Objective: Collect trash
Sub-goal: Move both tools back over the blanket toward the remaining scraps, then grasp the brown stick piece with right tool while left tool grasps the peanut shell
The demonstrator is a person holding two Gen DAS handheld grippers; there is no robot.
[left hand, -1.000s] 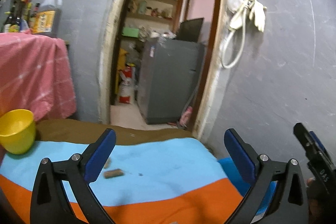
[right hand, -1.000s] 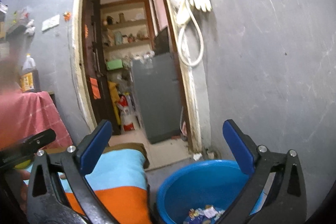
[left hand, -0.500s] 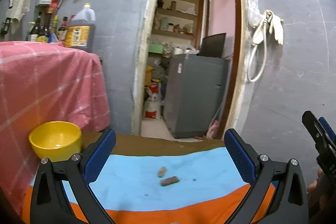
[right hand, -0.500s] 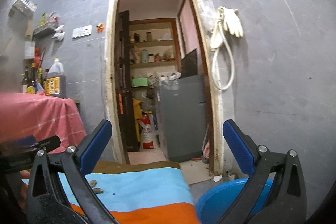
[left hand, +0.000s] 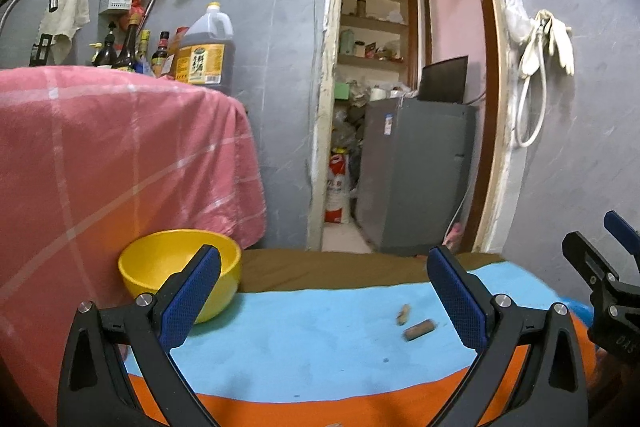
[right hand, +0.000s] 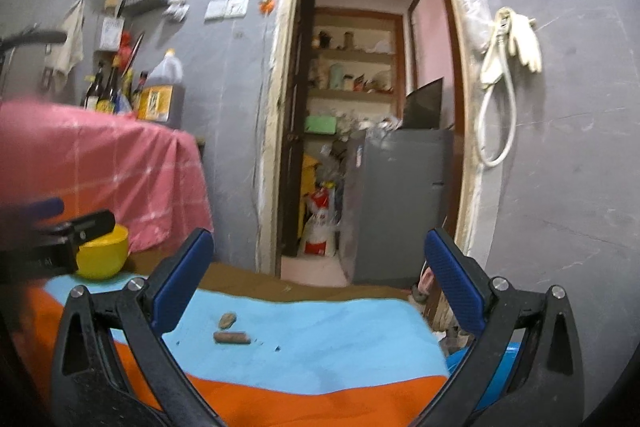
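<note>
Two small brown scraps lie on the light-blue band of the striped table cloth: a stubby cylinder (left hand: 418,330) (right hand: 231,337) and a smaller bit (left hand: 403,313) (right hand: 227,319) just behind it. My left gripper (left hand: 324,301) is open and empty, above the cloth to the left of the scraps. My right gripper (right hand: 318,285) is open and empty, above the cloth to the right of them. A sliver of the blue trash basin (right hand: 494,373) shows at the table's right end, behind my right finger.
A yellow bowl (left hand: 176,267) (right hand: 102,259) stands at the table's far left beside a pink-draped counter (left hand: 112,163) with bottles. A doorway (left hand: 400,107) behind the table leads to a grey cabinet (left hand: 416,175). The grey wall (right hand: 568,187) stands on the right.
Both grippers have swung left and up, away from the blue basin toward the table. The scraps and the yellow bowl have shifted right in both views. Both stay open.
</note>
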